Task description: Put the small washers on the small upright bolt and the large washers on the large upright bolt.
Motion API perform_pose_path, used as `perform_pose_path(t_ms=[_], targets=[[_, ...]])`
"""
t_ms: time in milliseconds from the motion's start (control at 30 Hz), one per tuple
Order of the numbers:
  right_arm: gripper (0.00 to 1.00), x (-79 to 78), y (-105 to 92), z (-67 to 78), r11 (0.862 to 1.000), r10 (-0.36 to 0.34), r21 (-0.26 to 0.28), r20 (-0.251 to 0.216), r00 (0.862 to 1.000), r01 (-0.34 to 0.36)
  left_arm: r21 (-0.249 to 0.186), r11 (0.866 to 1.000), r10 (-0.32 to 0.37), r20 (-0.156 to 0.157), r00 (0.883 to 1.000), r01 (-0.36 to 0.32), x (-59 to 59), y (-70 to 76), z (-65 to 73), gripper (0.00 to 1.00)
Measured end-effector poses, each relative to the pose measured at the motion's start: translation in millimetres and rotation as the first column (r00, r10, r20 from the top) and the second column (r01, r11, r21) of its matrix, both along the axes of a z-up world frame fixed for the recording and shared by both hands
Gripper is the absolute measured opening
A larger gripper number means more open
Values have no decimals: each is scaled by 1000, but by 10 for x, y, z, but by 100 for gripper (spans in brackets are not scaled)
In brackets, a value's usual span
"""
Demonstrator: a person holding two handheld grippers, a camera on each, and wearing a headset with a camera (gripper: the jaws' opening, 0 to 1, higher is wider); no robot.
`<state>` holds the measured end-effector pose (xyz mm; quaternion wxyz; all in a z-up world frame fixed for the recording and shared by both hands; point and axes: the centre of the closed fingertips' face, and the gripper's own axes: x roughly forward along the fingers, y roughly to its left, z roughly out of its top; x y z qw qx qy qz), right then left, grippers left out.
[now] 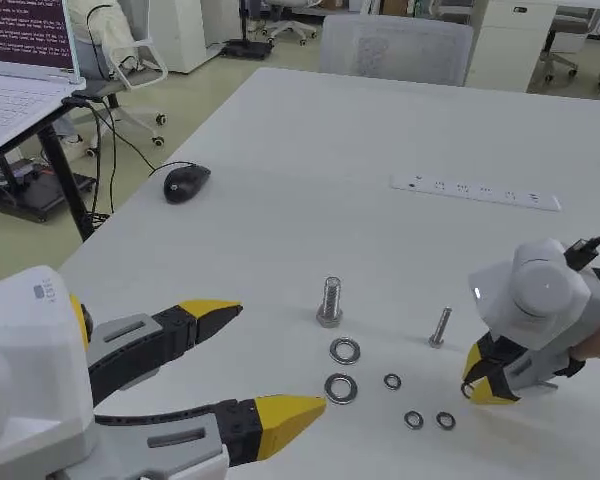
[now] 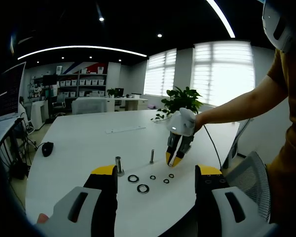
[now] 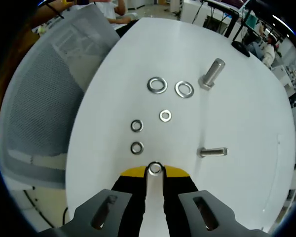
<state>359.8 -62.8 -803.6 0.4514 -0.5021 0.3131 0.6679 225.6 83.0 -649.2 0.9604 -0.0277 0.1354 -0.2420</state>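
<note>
The large bolt [image 1: 329, 302] and the small bolt [image 1: 440, 327] stand upright on the white table [image 1: 310, 180]. Two large washers [image 1: 345, 350] [image 1: 340, 387] lie in front of the large bolt, and three small washers [image 1: 392, 381] [image 1: 413, 419] [image 1: 446, 420] lie flat to their right. My right gripper [image 1: 477, 385] hovers low just right of the small bolt [image 3: 213, 152], shut on a small washer [image 3: 155, 169] held at its yellow tips. My left gripper [image 1: 275, 358] is open at the near left, with nothing between its jaws, facing the bolts [image 2: 119, 165].
A black mouse [image 1: 186, 182] lies at the table's left edge and a white power strip [image 1: 475, 192] at the far right. A laptop [image 1: 20, 60] sits on a side desk at left, and a grey chair [image 1: 395, 45] stands behind the table.
</note>
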Motion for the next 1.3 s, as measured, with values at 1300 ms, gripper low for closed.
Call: perform_pose_path(t_ms=[1300], targets=[[12, 521, 405, 543, 999, -19, 49, 102, 995, 14, -9, 1000, 24, 14, 1000, -24, 20, 62, 32, 62]])
